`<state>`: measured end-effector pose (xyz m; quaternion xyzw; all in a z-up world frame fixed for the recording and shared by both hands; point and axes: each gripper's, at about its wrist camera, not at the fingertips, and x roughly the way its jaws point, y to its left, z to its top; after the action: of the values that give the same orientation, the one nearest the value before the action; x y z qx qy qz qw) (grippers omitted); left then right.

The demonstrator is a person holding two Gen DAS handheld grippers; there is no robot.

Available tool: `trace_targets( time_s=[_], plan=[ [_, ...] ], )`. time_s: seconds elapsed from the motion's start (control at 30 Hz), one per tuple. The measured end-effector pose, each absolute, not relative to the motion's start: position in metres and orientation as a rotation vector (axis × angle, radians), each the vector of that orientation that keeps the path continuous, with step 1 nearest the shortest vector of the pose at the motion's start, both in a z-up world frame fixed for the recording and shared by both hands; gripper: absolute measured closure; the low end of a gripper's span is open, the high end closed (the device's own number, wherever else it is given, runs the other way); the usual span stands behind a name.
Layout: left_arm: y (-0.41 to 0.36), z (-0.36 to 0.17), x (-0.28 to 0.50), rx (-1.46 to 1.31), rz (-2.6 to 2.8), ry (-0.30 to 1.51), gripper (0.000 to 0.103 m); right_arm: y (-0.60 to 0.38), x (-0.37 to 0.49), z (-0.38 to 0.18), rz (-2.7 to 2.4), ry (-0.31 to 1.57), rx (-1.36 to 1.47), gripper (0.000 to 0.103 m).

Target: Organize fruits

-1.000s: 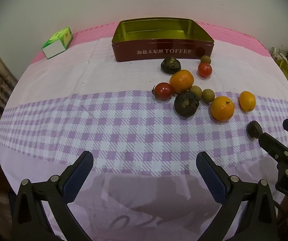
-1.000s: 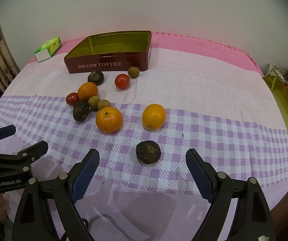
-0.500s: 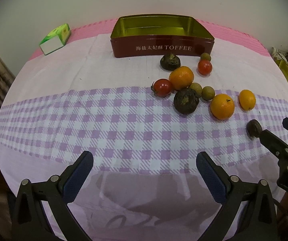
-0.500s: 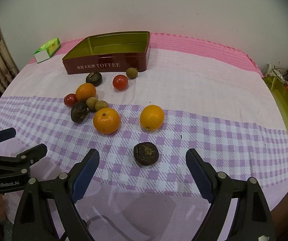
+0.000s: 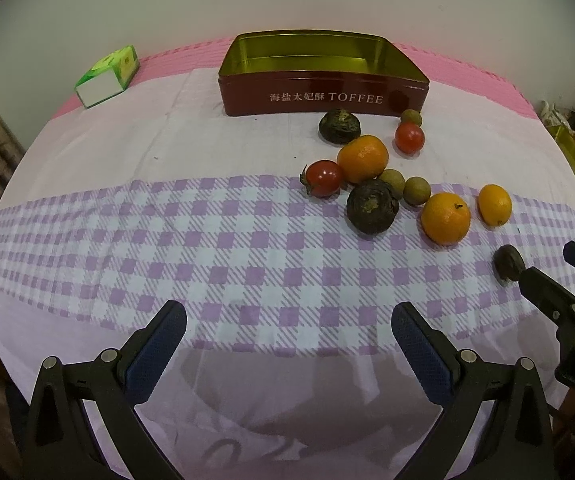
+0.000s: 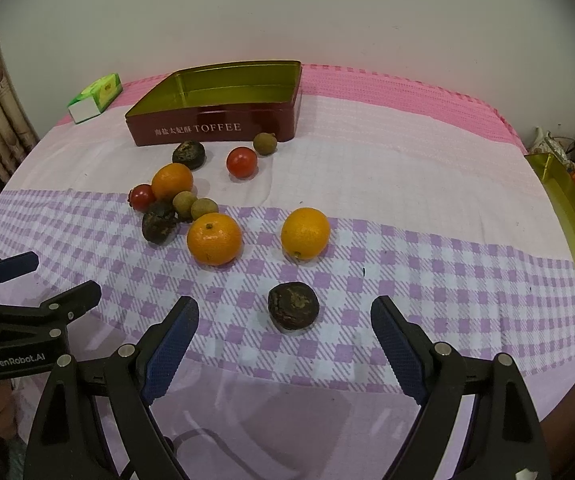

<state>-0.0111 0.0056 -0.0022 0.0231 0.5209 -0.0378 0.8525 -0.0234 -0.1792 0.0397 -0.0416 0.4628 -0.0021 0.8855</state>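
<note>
The right gripper (image 6: 285, 322) is spread wide, empty, with a dark wrinkled fruit (image 6: 293, 305) between its tips. Beyond lie two oranges (image 6: 214, 238), then the cluster. The left gripper (image 5: 287, 332) also gapes. Farthest, the toffee tin (image 5: 323, 74) lies with its long axis crosswise, label facing it.

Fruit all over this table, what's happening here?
A person holds a gripper in each hand, sorting fruit, and nothing is picked up yet. The right gripper is open, lined up on a dark wrinkled fruit at the near edge of the checked cloth. The left gripper is open over bare cloth. Oranges, cherry tomatoes and small brown fruits lie loose in front of the empty toffee tin.
</note>
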Motion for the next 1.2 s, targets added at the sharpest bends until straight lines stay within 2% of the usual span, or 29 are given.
trace_targets(
  time_s=[1.2],
  plan=[
    [0.0078, -0.0104, -0.0108, 0.046, -0.082, 1.087, 0.001, -0.1834, -0.0204, 0.033, -0.011, 0.984, -0.08, 0.025]
  ],
)
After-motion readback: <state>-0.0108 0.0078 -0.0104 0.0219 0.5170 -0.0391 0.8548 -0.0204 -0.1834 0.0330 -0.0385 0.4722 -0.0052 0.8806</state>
